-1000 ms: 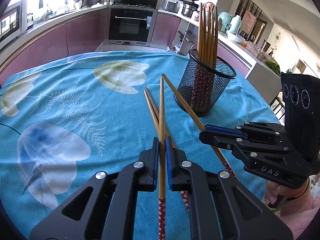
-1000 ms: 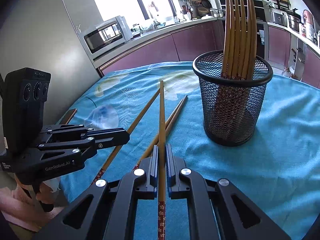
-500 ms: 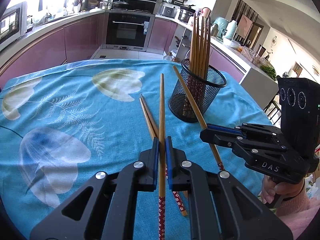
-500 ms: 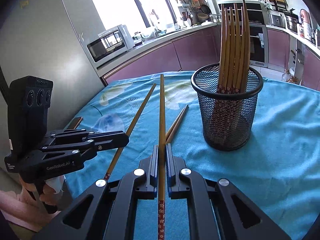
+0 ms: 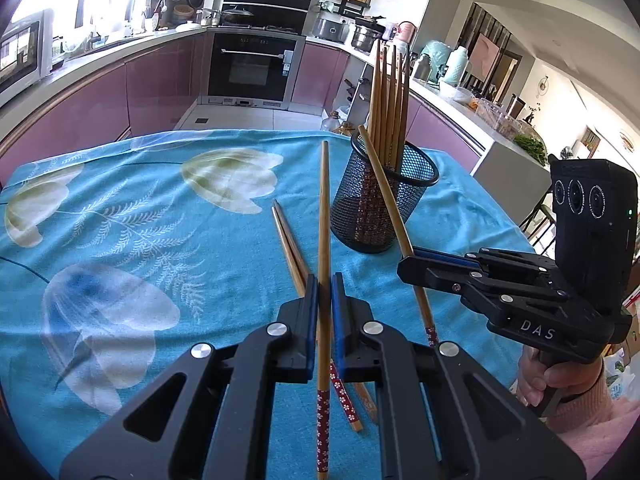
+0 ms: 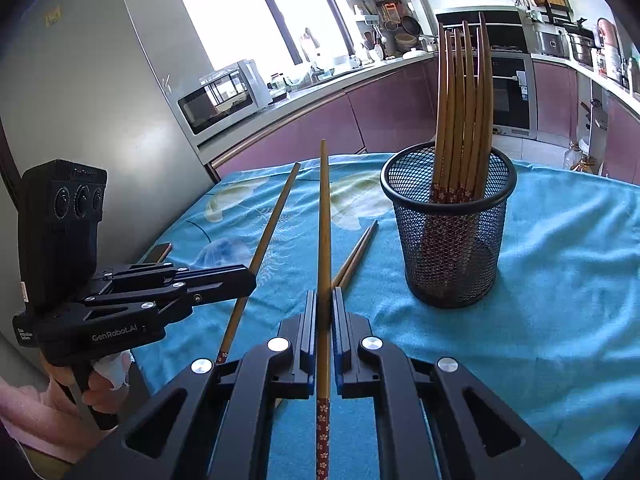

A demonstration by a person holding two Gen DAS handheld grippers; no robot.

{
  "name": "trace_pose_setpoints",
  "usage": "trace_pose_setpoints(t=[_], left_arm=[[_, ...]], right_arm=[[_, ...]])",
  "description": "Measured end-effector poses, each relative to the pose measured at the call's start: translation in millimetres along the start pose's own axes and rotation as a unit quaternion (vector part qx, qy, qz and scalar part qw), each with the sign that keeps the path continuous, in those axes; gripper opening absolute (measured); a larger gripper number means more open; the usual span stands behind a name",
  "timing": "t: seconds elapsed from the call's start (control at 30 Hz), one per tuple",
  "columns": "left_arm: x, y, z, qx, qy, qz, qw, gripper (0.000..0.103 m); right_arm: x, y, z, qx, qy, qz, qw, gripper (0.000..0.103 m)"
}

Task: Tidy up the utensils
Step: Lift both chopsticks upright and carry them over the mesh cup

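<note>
Left wrist view: the left gripper is clamped on one brown wooden chopstick; the right gripper, to its right, is clamped on a second chopstick. Two loose chopsticks lie beneath on the blue floral tablecloth. Ahead-right stands one black mesh holder containing about six chopsticks.

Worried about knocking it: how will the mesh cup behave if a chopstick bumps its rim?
The mesh cup looks light, so it would probably slide on the cloth. The tall chopsticks inside lean to one side, so it may tip that way.
</note>
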State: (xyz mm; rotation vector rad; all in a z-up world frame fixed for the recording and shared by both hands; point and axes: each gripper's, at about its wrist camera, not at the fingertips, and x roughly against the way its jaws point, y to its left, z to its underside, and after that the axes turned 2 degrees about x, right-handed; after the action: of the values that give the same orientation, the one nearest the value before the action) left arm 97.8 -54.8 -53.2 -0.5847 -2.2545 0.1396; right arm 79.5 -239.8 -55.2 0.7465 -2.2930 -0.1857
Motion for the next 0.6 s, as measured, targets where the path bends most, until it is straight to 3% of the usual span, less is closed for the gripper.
trace_pose_setpoints(t=[0.6], left_arm=[[21.3,-8.9,-7.1,-0.003,-0.021,0.031,0.9993,0.008]], right_arm=[[17.5,-9.2,-7.2,-0.010,-0.028,0.001,1.000,0.006]])
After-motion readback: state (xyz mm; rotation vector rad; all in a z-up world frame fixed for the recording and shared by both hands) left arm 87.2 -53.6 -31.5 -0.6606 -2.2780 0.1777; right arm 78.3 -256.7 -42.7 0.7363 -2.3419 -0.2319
